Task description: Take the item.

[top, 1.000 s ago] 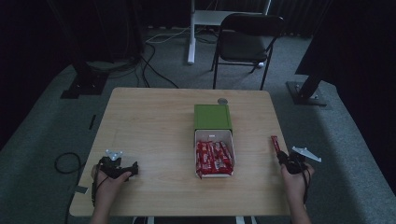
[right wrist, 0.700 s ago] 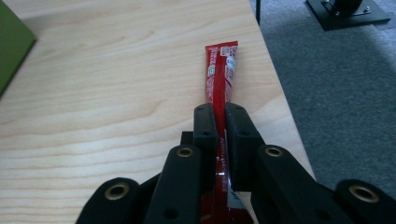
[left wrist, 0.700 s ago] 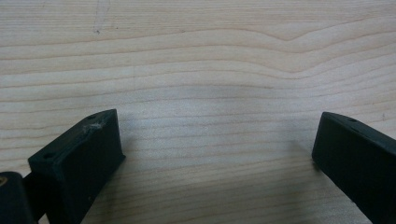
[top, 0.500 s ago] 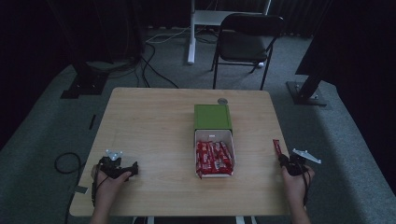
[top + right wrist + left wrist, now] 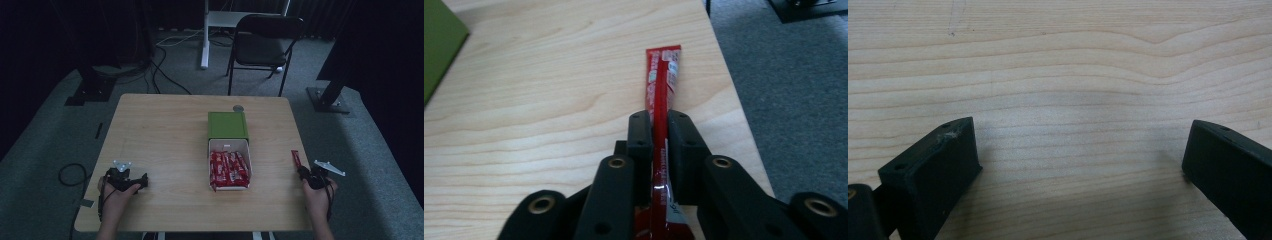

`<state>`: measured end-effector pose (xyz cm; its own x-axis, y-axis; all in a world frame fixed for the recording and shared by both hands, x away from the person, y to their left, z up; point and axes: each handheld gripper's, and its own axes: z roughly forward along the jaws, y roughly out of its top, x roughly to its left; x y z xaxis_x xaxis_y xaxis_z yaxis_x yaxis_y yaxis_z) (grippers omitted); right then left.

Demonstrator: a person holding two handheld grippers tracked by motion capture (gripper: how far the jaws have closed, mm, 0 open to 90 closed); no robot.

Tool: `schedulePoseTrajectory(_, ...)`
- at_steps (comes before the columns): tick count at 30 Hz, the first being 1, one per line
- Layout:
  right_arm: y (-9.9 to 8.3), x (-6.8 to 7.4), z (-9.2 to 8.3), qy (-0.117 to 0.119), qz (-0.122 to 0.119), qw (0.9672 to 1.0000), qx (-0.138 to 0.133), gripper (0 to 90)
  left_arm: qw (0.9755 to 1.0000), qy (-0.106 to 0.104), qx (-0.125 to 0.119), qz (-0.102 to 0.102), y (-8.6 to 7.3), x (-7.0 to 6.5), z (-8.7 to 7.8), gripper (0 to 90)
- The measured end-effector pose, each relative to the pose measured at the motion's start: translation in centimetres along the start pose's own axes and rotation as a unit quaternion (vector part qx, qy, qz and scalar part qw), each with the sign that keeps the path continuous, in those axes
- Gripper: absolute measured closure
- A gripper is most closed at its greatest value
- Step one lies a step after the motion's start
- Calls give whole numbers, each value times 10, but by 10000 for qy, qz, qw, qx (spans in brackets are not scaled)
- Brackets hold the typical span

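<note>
Right gripper [image 5: 303, 173] is clamped on one long thin red foil stick packet [image 5: 661, 110], jaws pinched on its lower half, the rest sticking out forward over the light wooden table [image 5: 165, 130] near its right edge; in the high view the packet [image 5: 295, 159] sits well apart from the white open-top tray [image 5: 229, 146] that slides out of the green cardboard box sleeve [image 5: 228, 125]. That tray already holds a packed row of matching red packets [image 5: 229, 169], lying lengthwise and close together, roughly filling it from the middle to the near end; a strip of bare white bottom shows at the end next to the green sleeve. Left gripper [image 5: 131, 181] rests on the table near the front left corner, jaws spread wide with only bare wood grain between them, gripping nothing. Judgement: the job looks like moving packets between tray and table. Can't tell whether this one is going in or coming out. Whichever way, the held packet is mid-transfer, not yet set down. A small grey round object [image 5: 238, 108] lies behind the box, too small to identify.
</note>
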<state>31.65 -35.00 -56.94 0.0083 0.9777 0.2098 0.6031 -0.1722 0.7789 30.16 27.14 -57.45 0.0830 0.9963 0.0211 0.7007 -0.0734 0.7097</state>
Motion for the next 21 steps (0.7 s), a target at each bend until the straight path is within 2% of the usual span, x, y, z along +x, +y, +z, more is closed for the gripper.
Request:
schedulePoseTrajectory(3, 4, 1, -3, 39, -38, 10000, -49, 748, 10000, 1, 2, 1, 0, 0, 0, 25)
schedulePoseTrajectory(7, 8, 2, -7, 255, -62, 9996, -86, 712, 10000, 1, -1, -1, 0, 0, 0, 25)
schedulePoseTrajectory(10, 9, 4, -9, 257, -164, 9994, -135, 689, 10000, 1, -1, 0, 0, 0, 0, 25)
schedulePoseTrajectory(12, 9, 5, -10, 408, -209, 9988, -166, 663, 10000, 0, -1, 0, 0, 0, 0, 25)
schedulePoseTrajectory(13, 8, 7, -10, 471, -315, 9984, -93, 608, 10000, 1, -1, -2, 0, 0, 0, 25)
schedulePoseTrajectory(14, 7, 8, -9, 562, -392, 9976, -75, 587, 10000, 0, 0, -1, 0, 0, 0, 25)
schedulePoseTrajectory(16, 5, 11, -8, 593, -546, 9967, -108, 559, 10000, 1, -1, -1, 0, 0, 0, 25)
schedulePoseTrajectory(19, 2, 14, -7, 791, -655, 9947, -40, 505, 10000, 2, -1, -1, 0, 0, 0, 25)
schedulePoseTrajectory(21, 1, 18, -6, 936, -865, 9918, 38, 476, 10000, 0, -1, 0, 0, 0, 0, 25)
